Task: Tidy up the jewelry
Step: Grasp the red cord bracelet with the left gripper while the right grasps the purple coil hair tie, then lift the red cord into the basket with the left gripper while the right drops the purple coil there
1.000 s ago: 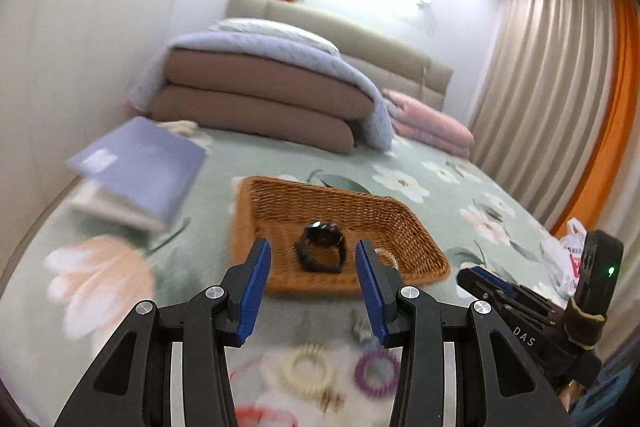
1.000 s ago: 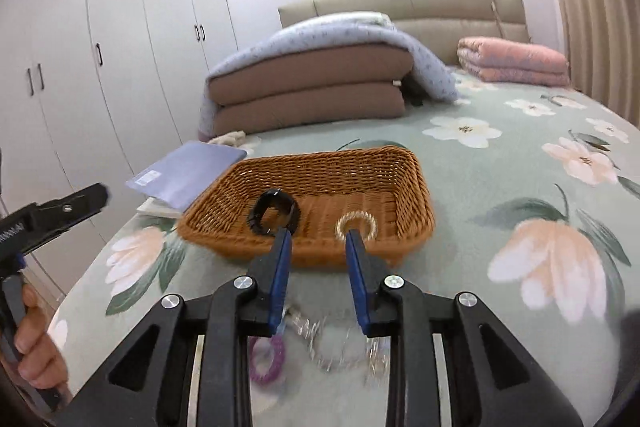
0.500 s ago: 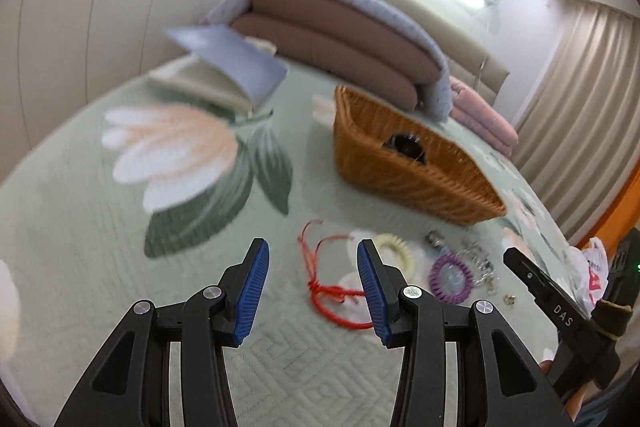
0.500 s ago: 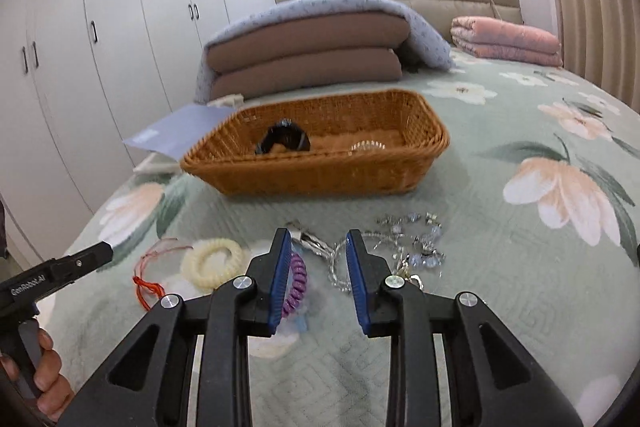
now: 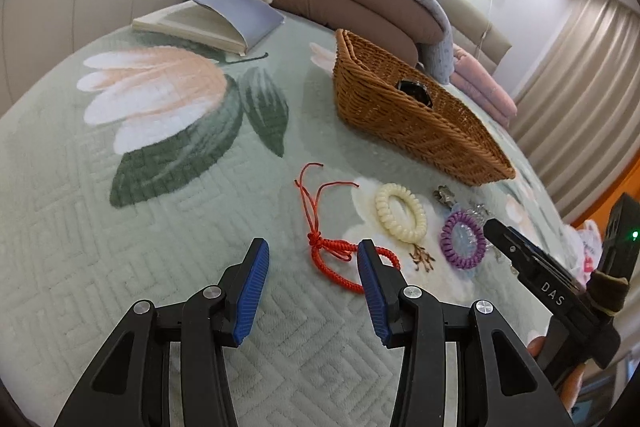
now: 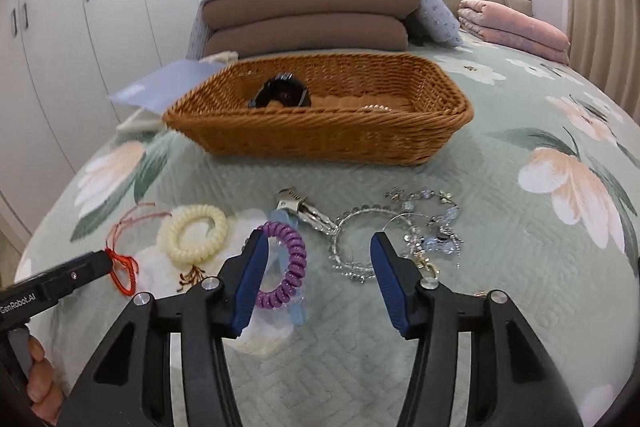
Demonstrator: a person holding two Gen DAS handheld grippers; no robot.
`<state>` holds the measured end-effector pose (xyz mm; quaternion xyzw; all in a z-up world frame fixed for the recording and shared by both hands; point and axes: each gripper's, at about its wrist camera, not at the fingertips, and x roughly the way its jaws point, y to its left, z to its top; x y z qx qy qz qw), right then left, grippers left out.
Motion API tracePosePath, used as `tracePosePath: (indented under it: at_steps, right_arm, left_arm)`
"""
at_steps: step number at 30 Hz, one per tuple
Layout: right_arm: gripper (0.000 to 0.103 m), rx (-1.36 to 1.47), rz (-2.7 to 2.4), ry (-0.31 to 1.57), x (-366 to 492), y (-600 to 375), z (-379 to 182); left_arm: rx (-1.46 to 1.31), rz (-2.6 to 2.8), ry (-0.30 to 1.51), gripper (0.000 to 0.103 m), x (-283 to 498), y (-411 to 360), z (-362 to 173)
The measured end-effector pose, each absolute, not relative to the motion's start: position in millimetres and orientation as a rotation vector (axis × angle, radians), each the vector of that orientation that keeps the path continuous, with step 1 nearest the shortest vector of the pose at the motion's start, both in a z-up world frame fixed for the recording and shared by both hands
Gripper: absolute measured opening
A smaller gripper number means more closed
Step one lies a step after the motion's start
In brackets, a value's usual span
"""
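A wicker basket (image 6: 320,143) (image 5: 420,131) stands on the bed and holds a black watch (image 6: 280,95) and a pearl bracelet (image 6: 376,108). In front of it lie a red cord bracelet (image 5: 336,251) (image 6: 122,267), a cream spiral hair tie (image 5: 400,213) (image 6: 193,233), a purple spiral hair tie (image 6: 286,265) (image 5: 460,239), a silver hair clip (image 6: 300,209) and beaded crystal bracelets (image 6: 400,231). My left gripper (image 5: 312,279) is open and empty, low over the red cord. My right gripper (image 6: 316,279) is open and empty, between the purple tie and the crystal bracelets.
An open notebook (image 5: 216,15) lies at the far left of the bed. Folded quilts and pillows (image 6: 312,11) are stacked behind the basket. Wardrobe doors (image 6: 80,7) line the left side and curtains (image 5: 580,75) the right.
Both grippers have dropped from basket height toward the jewelry on the bedspread. The right gripper's jaws have opened wider. The left gripper has closed in on the red cord.
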<state>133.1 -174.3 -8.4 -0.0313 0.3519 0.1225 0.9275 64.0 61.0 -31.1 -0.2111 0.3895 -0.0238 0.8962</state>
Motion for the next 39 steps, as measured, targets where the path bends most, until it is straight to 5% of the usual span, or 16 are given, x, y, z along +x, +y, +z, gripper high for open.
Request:
tracePosePath:
  at_steps: [9, 11, 13, 15, 39]
  right_arm:
    - [0.043, -0.131, 0.244, 0.781, 143, -162, -21]
    - [0.034, -0.144, 0.246, 0.782, 143, -159, -21]
    - [0.028, -0.15, 0.242, 0.77, 141, -158, -21]
    - [0.016, -0.147, 0.245, 0.761, 140, -159, -20]
    - [0.012, 0.051, 0.314, 0.655, 126, -195, 8]
  left_arm:
    - [-0.234, -0.002, 0.845, 0.047, 68, 31, -31]
    - [-0.187, 0.023, 0.841, 0.039, 69, 25, -31]
    - [-0.168, 0.021, 0.834, 0.014, 68, 22, -31]
    - [-0.173, 0.014, 0.831, 0.007, 67, 23, -30]
    - [-0.275, -0.085, 0.653, 0.005, 51, 23, 7]
